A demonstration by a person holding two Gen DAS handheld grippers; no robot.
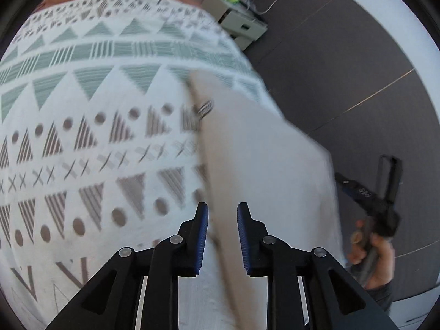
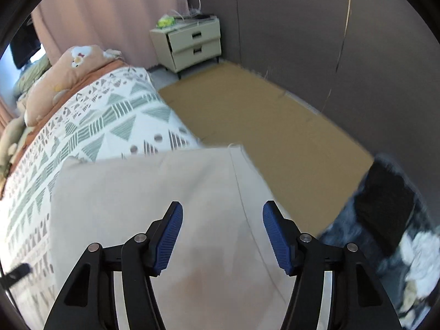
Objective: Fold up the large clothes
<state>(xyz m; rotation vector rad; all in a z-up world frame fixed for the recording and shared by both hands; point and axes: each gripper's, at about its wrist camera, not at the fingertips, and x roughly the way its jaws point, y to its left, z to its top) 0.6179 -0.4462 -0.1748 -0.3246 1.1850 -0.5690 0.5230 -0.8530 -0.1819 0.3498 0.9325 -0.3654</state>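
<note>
Left fingers: my left gripper (image 1: 222, 238) has a narrow gap, jaws parted, gripping nothing.
Right fingers: my right gripper (image 2: 222, 238) is spread wide, holding nothing.
Garment: the beige garment (image 2: 154, 200) lies under both, running to 12 o'clock on the patterned bedspread (image 1: 90, 126).
Beyond: 1 nightstand (image 2: 189, 45) at 12 o'clock; cardboard (image 2: 264, 132) at 1 o'clock.

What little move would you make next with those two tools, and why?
Probably lower the left tool onto the near edge of the beige garment and close it. Both the left and the right tool are open and hold nothing, and the garment lies flat on the patterned bedspread, apparently ready for another fold.
</note>
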